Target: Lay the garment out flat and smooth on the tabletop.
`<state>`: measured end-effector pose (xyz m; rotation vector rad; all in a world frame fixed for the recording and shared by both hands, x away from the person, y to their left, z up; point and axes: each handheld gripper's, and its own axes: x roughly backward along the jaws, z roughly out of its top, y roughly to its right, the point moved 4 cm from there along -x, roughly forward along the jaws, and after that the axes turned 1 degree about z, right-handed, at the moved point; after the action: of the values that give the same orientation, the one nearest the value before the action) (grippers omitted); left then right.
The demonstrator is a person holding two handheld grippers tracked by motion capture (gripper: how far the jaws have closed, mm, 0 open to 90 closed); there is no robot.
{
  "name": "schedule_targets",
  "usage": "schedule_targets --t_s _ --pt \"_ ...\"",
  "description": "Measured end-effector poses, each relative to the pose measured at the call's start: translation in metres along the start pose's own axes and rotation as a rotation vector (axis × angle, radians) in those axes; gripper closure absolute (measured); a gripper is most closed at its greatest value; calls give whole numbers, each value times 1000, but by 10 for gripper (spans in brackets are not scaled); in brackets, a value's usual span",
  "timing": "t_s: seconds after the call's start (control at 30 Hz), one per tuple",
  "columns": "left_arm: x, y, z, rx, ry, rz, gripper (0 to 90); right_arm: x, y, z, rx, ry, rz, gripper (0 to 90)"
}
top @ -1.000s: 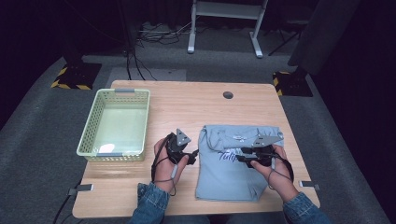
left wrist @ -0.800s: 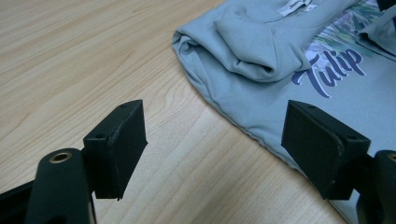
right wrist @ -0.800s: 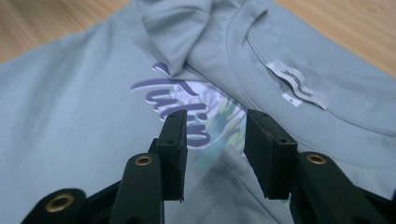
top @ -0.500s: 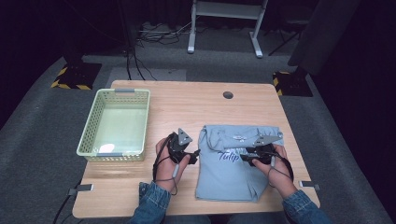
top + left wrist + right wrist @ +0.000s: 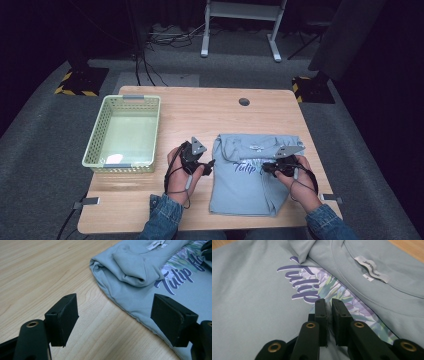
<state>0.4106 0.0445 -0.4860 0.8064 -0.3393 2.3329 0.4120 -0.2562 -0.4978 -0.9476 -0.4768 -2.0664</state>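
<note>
Now we start with the desk (image 5: 210, 115), a pale wooden top with a small round hole near its far edge. On its left side sits the green basket (image 5: 125, 134), in the same spot as a second ago. On the right half lies the folded grey-blue shirt (image 5: 247, 187), collar toward the far edge, with the purple word "Tulip" across its chest; its place on the desk matches the earlier frames.

Our left gripper (image 5: 206, 166) rests on the bare wood just beside the shirt's left edge, unmoved from a second ago. Its fingers (image 5: 64, 317) stand wide apart and hold nothing; the shirt's rolled edge lies ahead of them.

Our right gripper (image 5: 266, 169) sits over the shirt's chest print, about where it was before. Its fingers (image 5: 322, 315) have just been closing and now stand nearly together, with only a slim gap. They seem to pinch a small fold of the shirt fabric (image 5: 329, 315) at the print.
</note>
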Motion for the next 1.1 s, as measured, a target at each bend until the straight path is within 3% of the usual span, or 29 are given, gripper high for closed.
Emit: schedule_targets --t_s 0.43,0.83,0.97,1.1 --pt "-13 15 14 -45 -1 -41 216 48 -9 -15 -6 42 -40 836" --pt "-20 22 19 -67 -4 -54 216 97 -6 -39 -48 74 -110 834" --pt "-20 25 19 -71 -9 -62 216 113 -9 -53 -62 66 -130 834" --pt "-17 31 22 -85 -7 -67 216 138 -11 -77 -111 51 -147 779"
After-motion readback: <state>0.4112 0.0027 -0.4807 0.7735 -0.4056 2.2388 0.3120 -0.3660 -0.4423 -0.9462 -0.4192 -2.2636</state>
